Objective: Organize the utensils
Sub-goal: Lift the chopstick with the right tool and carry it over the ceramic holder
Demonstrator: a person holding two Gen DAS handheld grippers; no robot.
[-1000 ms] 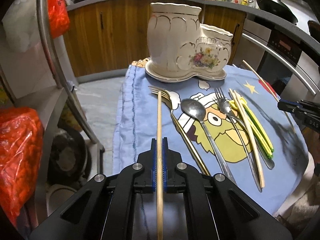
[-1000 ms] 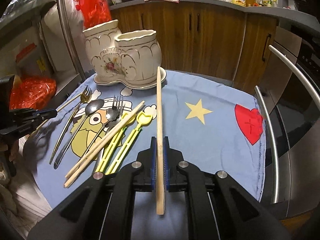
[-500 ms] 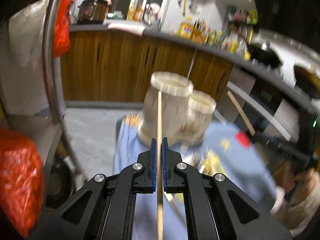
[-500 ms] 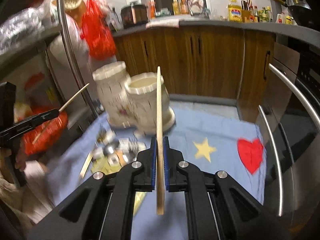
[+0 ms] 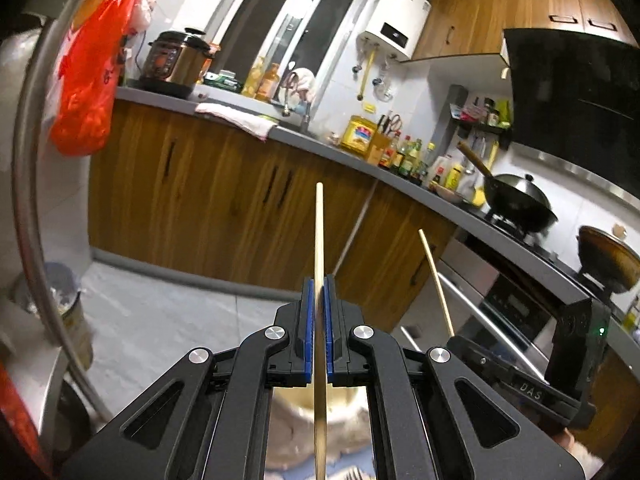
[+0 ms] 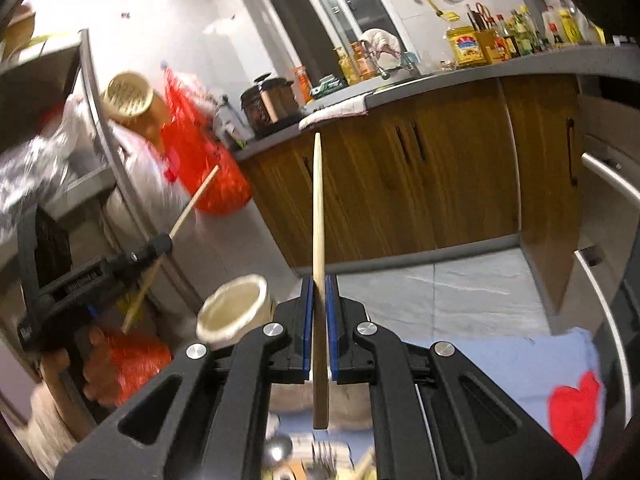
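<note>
You hold one wooden chopstick in each gripper. The left chopstick (image 5: 319,240) is clamped between the blue pads of your left gripper (image 5: 319,332), jaws closed tight on its shaft, thin end pointing forward and up. The right chopstick (image 6: 319,220) sits the same way in your right gripper (image 6: 319,328), jaws pressed on it, blunt end hanging back below the pads. Both sticks are in the air, clear of the table.

Judged step: carrying the pair to the ceramic holder (image 6: 234,310). From the right wrist view its open cream mouth lies low and left of your right gripper, just beside the jaws; in the left wrist view only a pale blur of it shows under the jaws. The next move calls for tipping each stick nose-down over an opening before you let go. As held, both point too level to drop in.

The remaining utensils (image 6: 320,460) lie blurred at the bottom edge of the right view, on the blue cloth (image 6: 520,360) with a red heart (image 6: 576,412).

The room is a kitchen: wooden cabinets (image 5: 224,196) under a grey counter, a pressure cooker (image 5: 176,60), a wok (image 5: 520,200) on the stove, a red bag (image 5: 88,92) hanging at left.
</note>
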